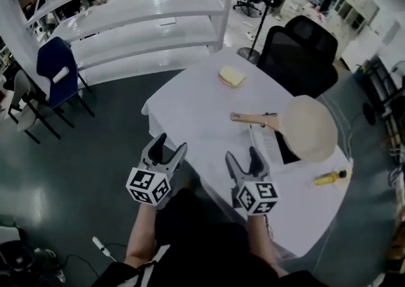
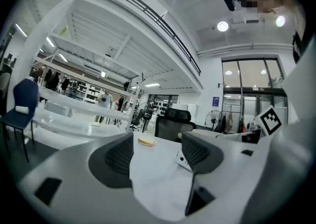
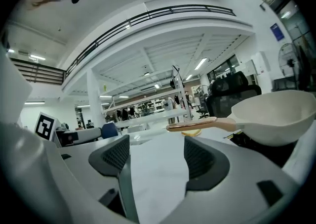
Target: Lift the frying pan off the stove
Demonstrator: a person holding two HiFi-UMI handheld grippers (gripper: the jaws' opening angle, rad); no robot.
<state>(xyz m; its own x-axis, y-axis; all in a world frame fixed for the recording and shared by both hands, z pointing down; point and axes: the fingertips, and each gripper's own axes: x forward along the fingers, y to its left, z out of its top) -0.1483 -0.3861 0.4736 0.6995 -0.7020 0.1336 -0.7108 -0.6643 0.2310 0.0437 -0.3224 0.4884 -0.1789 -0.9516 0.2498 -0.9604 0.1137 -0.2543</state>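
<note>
White table [image 1: 190,111] mid-frame, shelving [image 1: 145,23] upper left; frying pan [image 1: 310,128] on stove [image 1: 286,151], right. Left gripper [image 1: 169,144], right gripper [image 1: 242,155] low centre: jaws apart, empty.

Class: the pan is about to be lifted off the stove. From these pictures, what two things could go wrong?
1. The open right gripper can only take the slim wooden handle; the wide frying pan may twist in that hold.
2. The pan sits on the stove near the edge of the table, so a clumsy bump might shove it off.
</note>
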